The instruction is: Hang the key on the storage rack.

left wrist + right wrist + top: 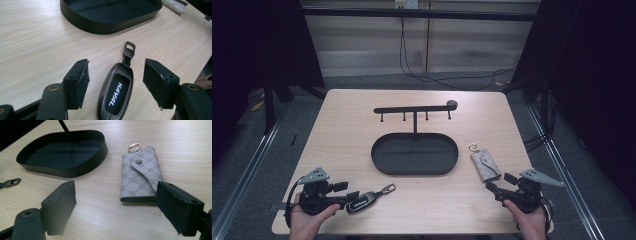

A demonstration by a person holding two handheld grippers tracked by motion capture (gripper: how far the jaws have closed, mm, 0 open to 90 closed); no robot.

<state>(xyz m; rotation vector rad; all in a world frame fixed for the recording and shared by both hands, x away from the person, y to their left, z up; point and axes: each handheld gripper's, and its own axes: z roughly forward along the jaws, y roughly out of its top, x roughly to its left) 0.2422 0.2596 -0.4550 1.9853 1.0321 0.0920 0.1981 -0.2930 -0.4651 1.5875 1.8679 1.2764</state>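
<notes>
Pale wood-grain table (347,125) on grey floor, dark curtains flanking: left gripper (116,82) spread astride key fob (116,96), right gripper (116,205) spread before key pouch (140,176).

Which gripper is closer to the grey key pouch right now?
Right. The right gripper sits just below the key pouch, fingers open and apart from it. The left gripper is across the table, straddling the car key.
</notes>
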